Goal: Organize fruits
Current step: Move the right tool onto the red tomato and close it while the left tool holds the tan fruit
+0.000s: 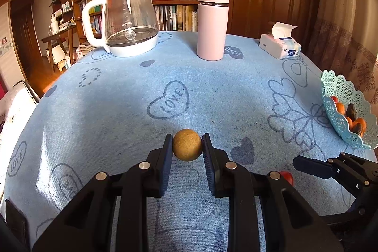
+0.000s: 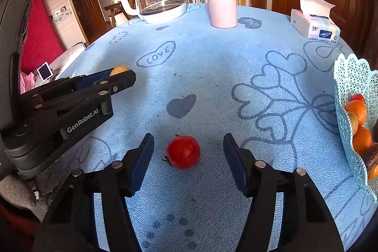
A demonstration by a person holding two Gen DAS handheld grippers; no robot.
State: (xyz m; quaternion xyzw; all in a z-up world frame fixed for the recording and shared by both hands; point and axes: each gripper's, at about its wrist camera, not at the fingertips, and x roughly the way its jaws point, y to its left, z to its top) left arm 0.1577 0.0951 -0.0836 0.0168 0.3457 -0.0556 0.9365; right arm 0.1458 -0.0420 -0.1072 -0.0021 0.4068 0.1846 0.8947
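Note:
My left gripper [image 1: 187, 143] is shut on a round yellow-brown fruit [image 1: 187, 145], held just above the blue tablecloth [image 1: 118, 110]. From the right wrist view the left gripper [image 2: 118, 79] shows at the left with the yellow-brown fruit [image 2: 118, 70] at its tip. My right gripper [image 2: 188, 145] is open, its jaws on either side of a red fruit [image 2: 183, 152] that lies on the cloth, without touching it. A light-blue lattice basket [image 2: 347, 110] at the right edge holds several orange, red and dark fruits. The basket also shows in the left wrist view [image 1: 340, 91].
A glass kettle [image 1: 127, 23] with a white handle, a pink flask [image 1: 212, 25] and a tissue pack [image 1: 280, 45] stand along the far side of the table. A bookshelf and a wooden door are behind. The table's left edge drops off to the floor.

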